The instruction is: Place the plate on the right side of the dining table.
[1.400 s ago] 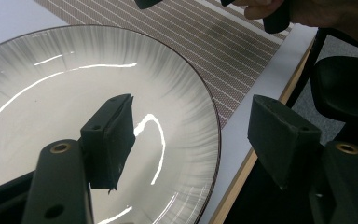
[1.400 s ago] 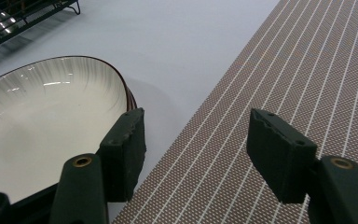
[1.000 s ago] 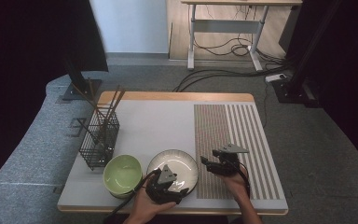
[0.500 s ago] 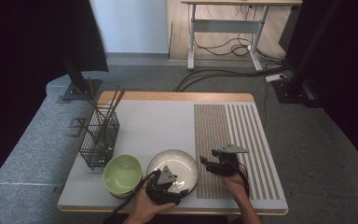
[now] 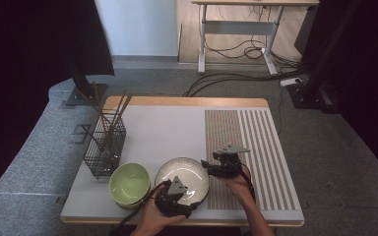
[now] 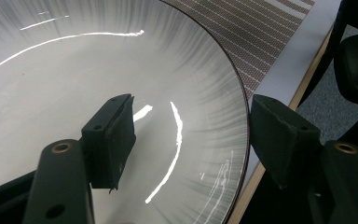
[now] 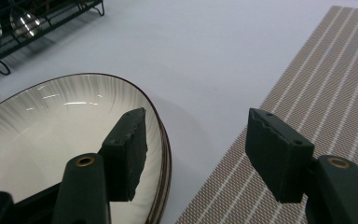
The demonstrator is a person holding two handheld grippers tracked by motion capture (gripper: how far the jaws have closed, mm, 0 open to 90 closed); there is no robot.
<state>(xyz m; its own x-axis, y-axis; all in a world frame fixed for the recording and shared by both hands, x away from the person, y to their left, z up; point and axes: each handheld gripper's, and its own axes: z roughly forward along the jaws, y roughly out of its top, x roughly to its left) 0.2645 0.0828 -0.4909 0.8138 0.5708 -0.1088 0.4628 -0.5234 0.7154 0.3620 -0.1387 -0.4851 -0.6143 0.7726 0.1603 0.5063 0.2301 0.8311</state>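
A white ribbed plate (image 5: 182, 176) with a dark rim lies near the table's front edge, partly on the striped placemat (image 5: 246, 142). My left gripper (image 5: 176, 191) is at the plate's near rim. In the left gripper view, this gripper (image 6: 191, 140) is open and straddles the rim, one jaw over the plate (image 6: 74, 70) and one outside it. My right gripper (image 5: 208, 166) is at the plate's right rim. It (image 7: 196, 144) is open too, with its left jaw over the plate (image 7: 51, 126) and its right jaw over the placemat (image 7: 317, 93).
A green bowl (image 5: 129, 184) sits just left of the plate. A black wire basket (image 5: 106, 145) with chopsticks stands at the table's left, and its foot (image 7: 42, 18) shows in the right gripper view. The table's front edge (image 6: 265, 168) runs close behind the left gripper.
My right gripper has edged left, closer to the plate's right rim. The left gripper and the plate have hardly moved.
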